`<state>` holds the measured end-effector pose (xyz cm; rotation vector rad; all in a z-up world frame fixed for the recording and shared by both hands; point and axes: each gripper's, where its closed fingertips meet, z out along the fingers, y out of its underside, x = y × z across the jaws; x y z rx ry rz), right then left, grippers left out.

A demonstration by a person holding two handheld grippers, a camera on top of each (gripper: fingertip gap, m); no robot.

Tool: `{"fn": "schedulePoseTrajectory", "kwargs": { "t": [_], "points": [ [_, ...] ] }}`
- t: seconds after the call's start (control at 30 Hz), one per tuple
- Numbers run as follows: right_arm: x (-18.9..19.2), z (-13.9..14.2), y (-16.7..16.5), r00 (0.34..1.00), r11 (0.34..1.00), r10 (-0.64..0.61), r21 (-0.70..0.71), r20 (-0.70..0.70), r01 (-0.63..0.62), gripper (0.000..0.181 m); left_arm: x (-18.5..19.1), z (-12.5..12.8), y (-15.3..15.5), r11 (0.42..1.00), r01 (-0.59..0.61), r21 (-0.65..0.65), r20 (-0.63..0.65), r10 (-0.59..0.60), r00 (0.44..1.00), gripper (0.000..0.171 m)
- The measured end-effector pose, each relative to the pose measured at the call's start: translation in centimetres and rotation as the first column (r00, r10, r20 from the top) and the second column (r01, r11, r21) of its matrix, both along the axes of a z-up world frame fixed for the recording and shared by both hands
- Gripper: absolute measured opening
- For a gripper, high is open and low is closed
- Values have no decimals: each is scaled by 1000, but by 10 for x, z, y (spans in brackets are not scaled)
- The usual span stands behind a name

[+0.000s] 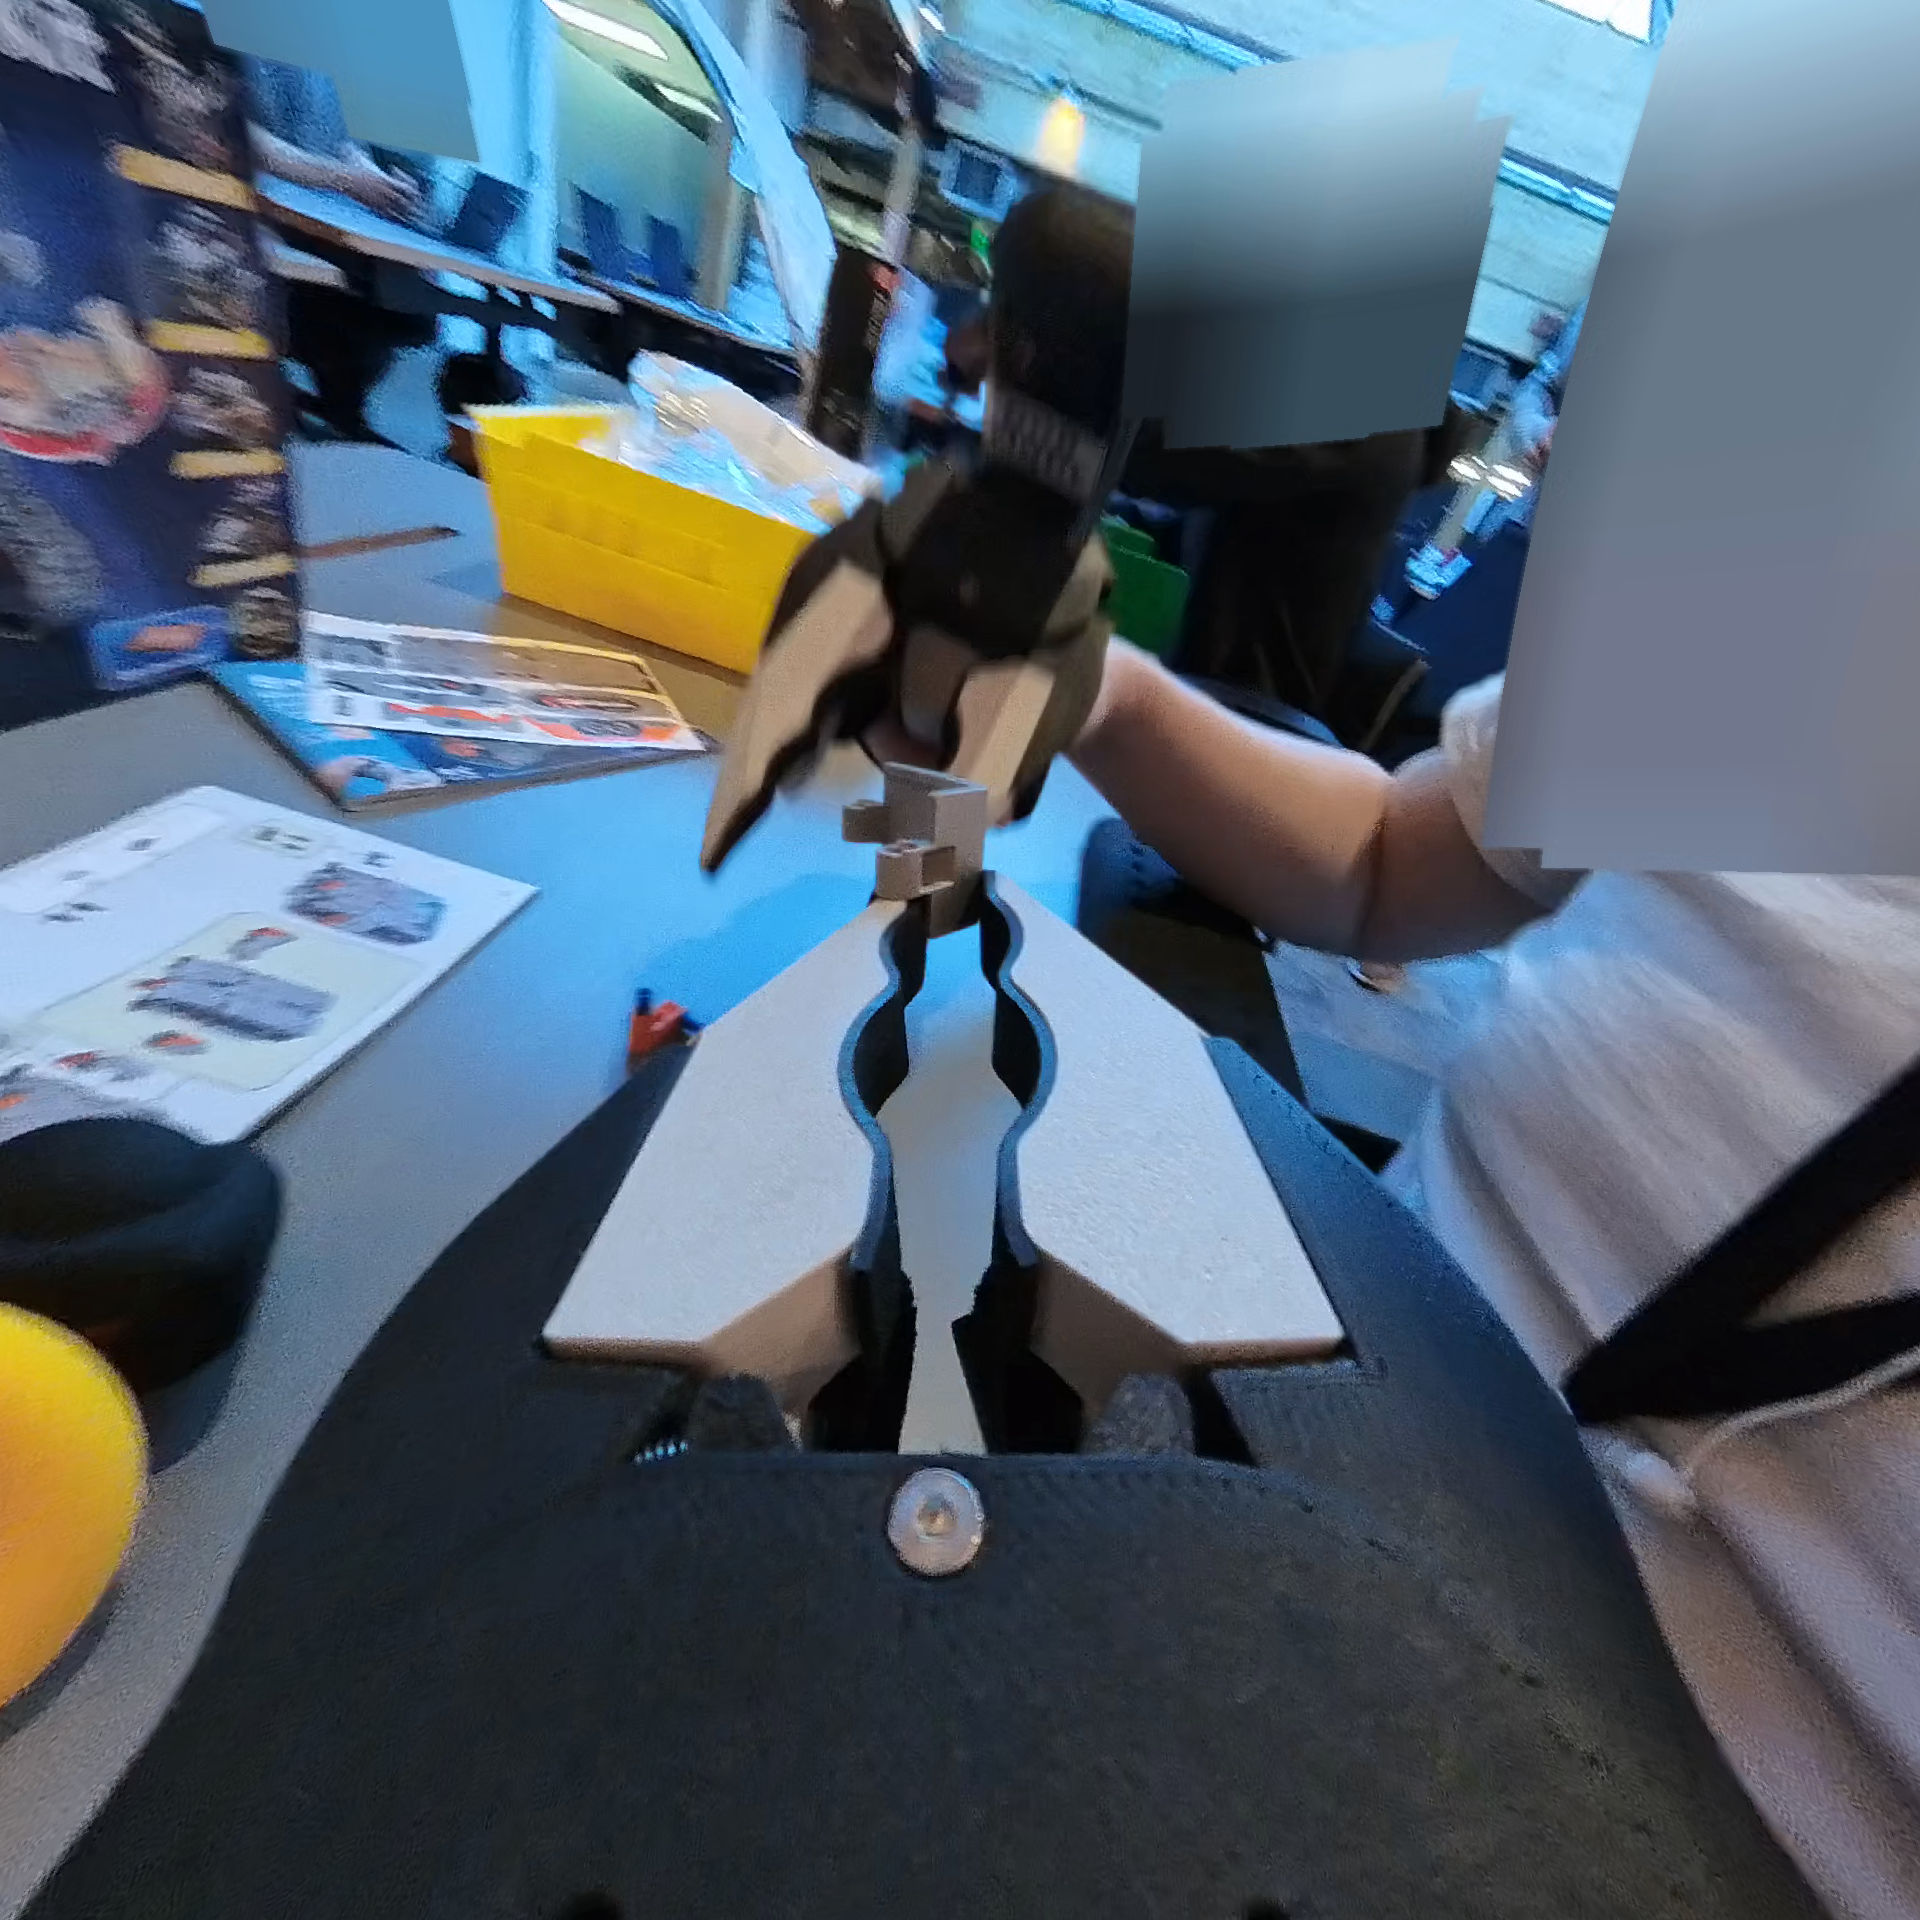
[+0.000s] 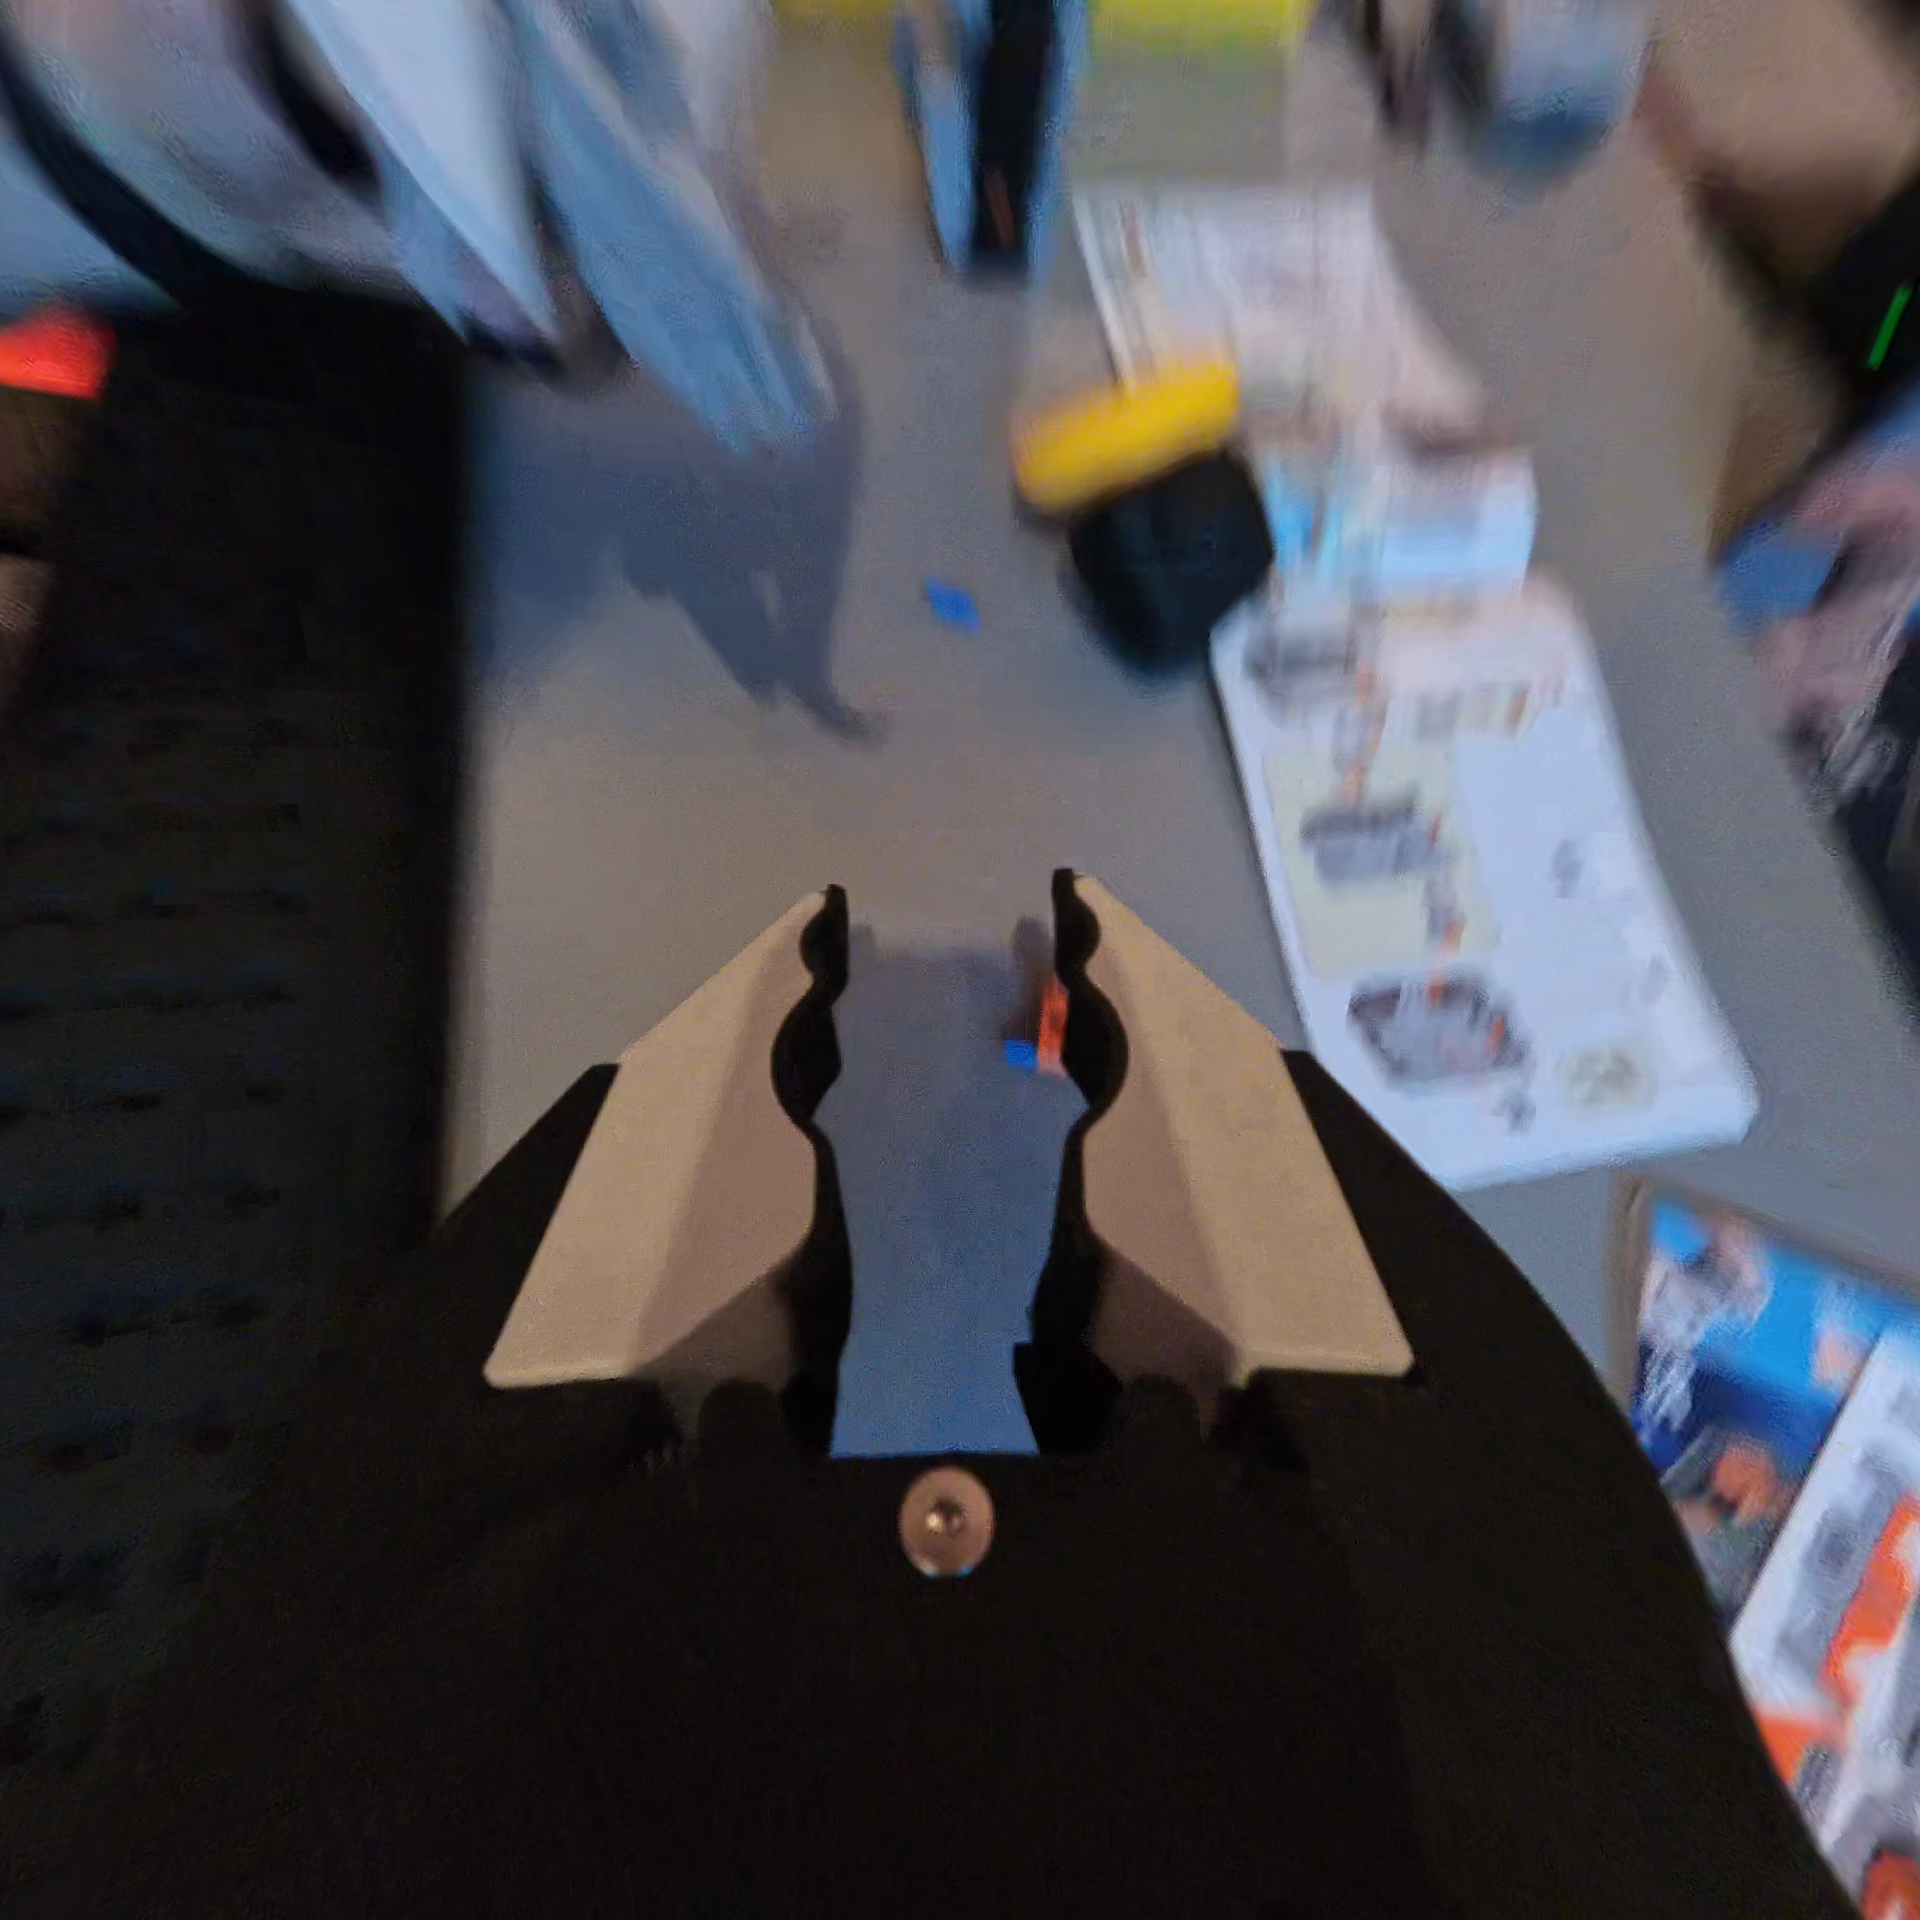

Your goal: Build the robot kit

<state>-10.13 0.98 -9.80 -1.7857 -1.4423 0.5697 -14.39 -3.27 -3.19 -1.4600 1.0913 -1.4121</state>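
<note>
My left gripper (image 1: 940, 899) is shut on a small tan building-toy piece (image 1: 920, 842) and holds it up above the grey table (image 1: 582, 935). The other gripper (image 1: 883, 717), held in a person's hand, hangs just above that piece with its fingers apart. In the blurred right wrist view my right gripper (image 2: 948, 894) is open and empty above the table (image 2: 675, 831). A small orange and blue piece (image 2: 1044, 1023) lies on the table beside its right finger; it also shows in the left wrist view (image 1: 657, 1023). A tiny blue piece (image 2: 951, 603) lies farther off.
Open instruction booklets (image 1: 239, 956) (image 2: 1455, 883) lie on the table. A yellow bin (image 1: 634, 561) holds plastic bags. A toy box (image 1: 135, 343) stands at the left. A black and yellow object (image 2: 1153, 499) sits mid-table. A black perforated mat (image 2: 208, 831) lies at the left. The grippers' ends are close to 9 cm from one another.
</note>
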Motion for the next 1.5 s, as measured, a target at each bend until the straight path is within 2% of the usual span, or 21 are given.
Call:
{"fn": "schedulePoseTrajectory", "kwargs": {
  "t": [0.07, 0.13, 0.2, 0.27, 0.33, 0.37, 0.4, 0.5, 0.57, 0.63, 0.7, 0.8, 0.9, 1.0, 1.13, 1.3, 1.5],
  "points": [
    [-19, 56, -22, 976, 981, 162, 128, -146, -143, 40, 9, -8, -7, 998, 57, 3, -53, -57, 997, 7],
    [-31, 79, -47, 933, 935, 333, 172, -134, -310, 35, 16, -16, -11, 997, 79, 25, -109, -76, 991, 8],
    [-35, 79, -55, 917, 911, 397, 136, -42, -389, 23, 21, -22, -14, 994, 97, 44, -145, -90, 985, 8],
    [-33, 66, -44, 925, 919, 371, 114, 81, -378, 23, 25, -20, -18, 993, 101, 54, -138, -93, 986, 8],
    [-33, 55, -50, 901, 902, 416, 68, 125, -426, 19, 26, -19, -20, 994, 97, 56, -121, -90, 989, 7],
    [-33, 53, -55, 885, 890, 445, 46, 132, -454, 7, 25, -20, -20, 995, 90, 51, -122, -83, 989, 8],
    [-34, 51, -56, 880, 885, 455, 38, 136, -464, 4, 24, -22, -19, 995, 83, 47, -125, -77, 989, 8],
    [-37, 48, -54, 886, 892, 447, 15, 126, -452, 1, 17, -22, -11, 997, 44, 65, -116, -37, 993, 12],
    [-33, 45, -35, 914, 923, 375, 35, 156, -384, 1, 9, -23, 3, 996, -49, 75, -134, 58, 989, 37],
    [-22, 43, -6, 934, 954, 291, 19, 207, -301, 1, -2, -21, 13, 986, -124, 112, -125, 137, 983, 44],
    [-10, 46, 24, 939, 969, 248, -71, 239, -237, 1, -13, -16, 19, 972, -183, 147, -89, 197, 976, 45],
    [0, 55, 58, 932, 949, 261, -243, 251, -200, 1, -21, -5, 23, 967, -220, 126, -27, 225, 974, 48],
    [1, 60, 65, 897, 893, 372, -357, 239, -275, 1, -26, 1, 25, 969, -233, 86, 18, 233, 972, 49],
    [4, 62, 64, 860, 842, 457, -423, 229, -335, 1, -31, 5, 28, 958, -265, 112, 37, 262, 964, 49],
    [8, 69, 61, 847, 782, 496, -522, 192, -340, 1, -32, 8, 28, 952, -278, 125, 52, 274, 960, 49],
    [11, 76, 51, 794, 668, 583, -658, 172, -348, 1, -30, 12, 22, 947, -275, 166, 68, 267, 961, 50],
    [-25, 71, 66, 704, 615, 669, -709, 238, -345, 1, -27, 10, 20, 926, -294, 239, 53, 289, 956, 50]
  ]
}}
